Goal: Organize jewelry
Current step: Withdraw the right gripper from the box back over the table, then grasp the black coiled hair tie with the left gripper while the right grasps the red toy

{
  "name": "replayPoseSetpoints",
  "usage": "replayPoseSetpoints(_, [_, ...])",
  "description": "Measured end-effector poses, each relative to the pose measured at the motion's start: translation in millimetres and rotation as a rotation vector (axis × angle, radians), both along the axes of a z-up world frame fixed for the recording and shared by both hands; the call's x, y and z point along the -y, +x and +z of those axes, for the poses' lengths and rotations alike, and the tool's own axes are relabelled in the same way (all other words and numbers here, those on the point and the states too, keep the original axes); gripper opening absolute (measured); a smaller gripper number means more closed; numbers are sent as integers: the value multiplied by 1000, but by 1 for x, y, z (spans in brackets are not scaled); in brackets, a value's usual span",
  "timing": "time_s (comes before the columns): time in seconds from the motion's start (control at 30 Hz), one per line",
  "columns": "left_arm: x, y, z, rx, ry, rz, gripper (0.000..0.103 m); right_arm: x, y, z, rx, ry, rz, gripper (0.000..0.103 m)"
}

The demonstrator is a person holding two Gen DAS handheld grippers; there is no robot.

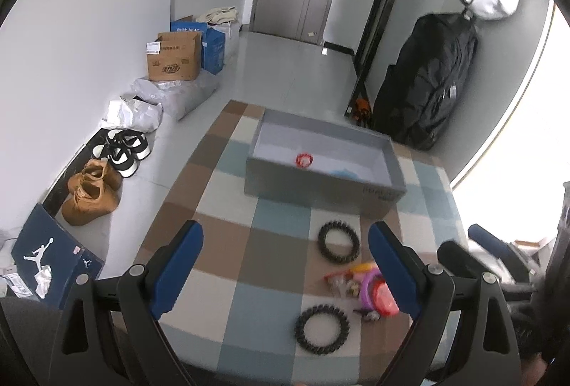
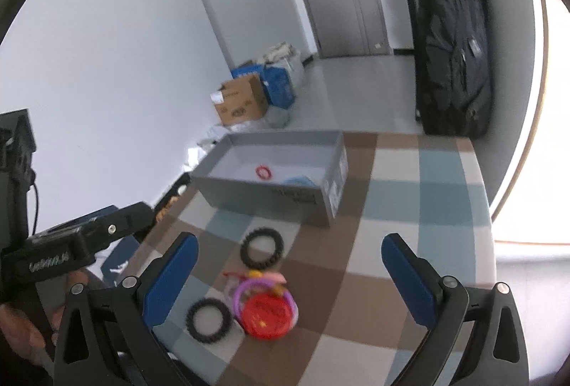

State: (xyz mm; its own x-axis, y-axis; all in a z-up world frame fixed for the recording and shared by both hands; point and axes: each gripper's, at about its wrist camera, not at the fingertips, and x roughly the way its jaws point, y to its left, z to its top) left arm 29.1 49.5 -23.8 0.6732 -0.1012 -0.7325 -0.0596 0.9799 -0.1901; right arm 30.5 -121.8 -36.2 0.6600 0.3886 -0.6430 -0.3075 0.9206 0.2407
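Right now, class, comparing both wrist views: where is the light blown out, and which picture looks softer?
Left wrist view: the window at right is blown out white, and the fisheye bows the grey cardboard box. Right wrist view: the same glare at right, with softer focus, smearing the red round bangle and black beaded bracelets.

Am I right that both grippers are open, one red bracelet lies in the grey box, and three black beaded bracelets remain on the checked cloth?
Not quite: the left wrist view shows two black beaded bracelets, not three. The rest holds.
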Motion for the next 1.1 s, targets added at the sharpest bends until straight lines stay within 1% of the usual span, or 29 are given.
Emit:
replayPoseSetpoints(0.07, [0,-4,-7,-19,-3,-8,91,3,-2,-4,-11,-10,-7,103])
replayPoseSetpoints(0.17, [4,-10,-15,-45,-1,-54,91,7,-4,-7,-28,-5,-19,103])
replayPoseSetpoints(0.27, [12,-17,-25,-75,59,-103,91,10,-5,-9,-39,-4,-31,103])
replayPoseSetpoints(0.3, [14,-18,-30,-94,61,-122,91,10,-5,-9,-40,-3,-31,103])
replayPoseSetpoints(0.47, [21,-20,-48,-193,20,-180,91,11,-5,-11,-41,-8,-35,103])
replayPoseSetpoints(0.53, [25,-20,-51,-213,26,-197,91,11,-5,-11,-45,-7,-35,103])
replayPoseSetpoints(0.63, [29,-19,-57,-257,53,-198,91,13,-5,-12,-47,-6,-41,103])
replayPoseSetpoints(0.7, [29,-18,-60,-270,44,-206,91,15,-4,-12,-52,-2,-50,103])
replayPoseSetpoints(0.8, [33,-18,-59,-268,50,-224,91,18,-3,-12,-60,7,-64,103])
replayPoseSetpoints(0.9, [42,-21,-62,-272,85,-247,91,22,-3,-11,-58,22,-71,103])
replayPoseSetpoints(1.0, [47,-22,-66,-274,110,-257,86,25,-3,-9,-56,35,-82,103])
replayPoseSetpoints(1.03, [48,-22,-65,-271,118,-262,83,27,-3,-9,-58,42,-86,103])
replayPoseSetpoints(1.1, [51,-23,-64,-266,136,-266,79,30,-4,-9,-67,55,-94,103])
